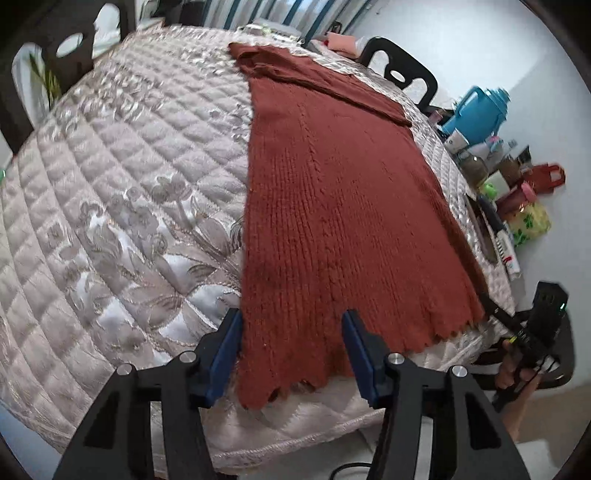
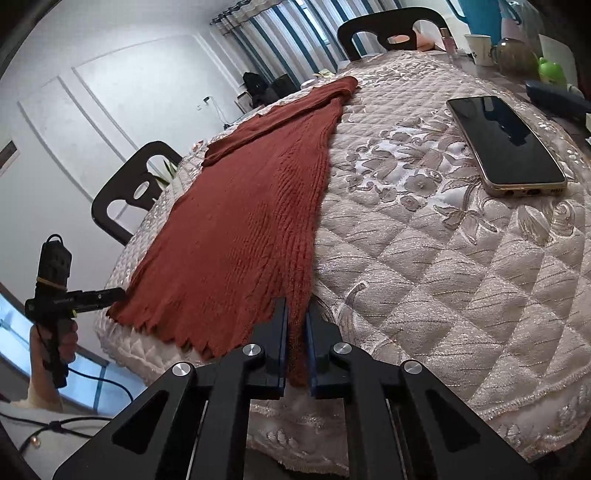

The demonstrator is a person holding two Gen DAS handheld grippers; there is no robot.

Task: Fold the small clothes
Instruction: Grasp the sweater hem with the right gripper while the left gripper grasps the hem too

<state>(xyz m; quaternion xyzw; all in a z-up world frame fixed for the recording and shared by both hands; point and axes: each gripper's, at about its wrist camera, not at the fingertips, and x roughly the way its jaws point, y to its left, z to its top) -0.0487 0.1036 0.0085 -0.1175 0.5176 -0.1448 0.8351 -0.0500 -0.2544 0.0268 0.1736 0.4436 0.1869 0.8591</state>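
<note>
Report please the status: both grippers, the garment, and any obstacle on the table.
Right gripper shut on knit garment hem corner. Left gripper open, hem between fingers. Phone lies apart from garment.

We saw a rust-red knitted garment (image 1: 332, 206) with vertical ribbing and a scalloped near hem, lying on a pale pink-beige quilted cover (image 1: 122, 177) stitched in diamonds and worked with silvery floral motifs. Our left gripper (image 1: 291, 350) was black with blue pads, and so was the right gripper (image 2: 296, 343). Near the cover's far right lay a phone (image 2: 506, 144) with a black screen and gold rim. A bright blue jug (image 1: 476, 110) stood at the right. The chairs (image 2: 136, 188) were black, and the far curtains (image 2: 280, 33) striped blue and white.
</note>
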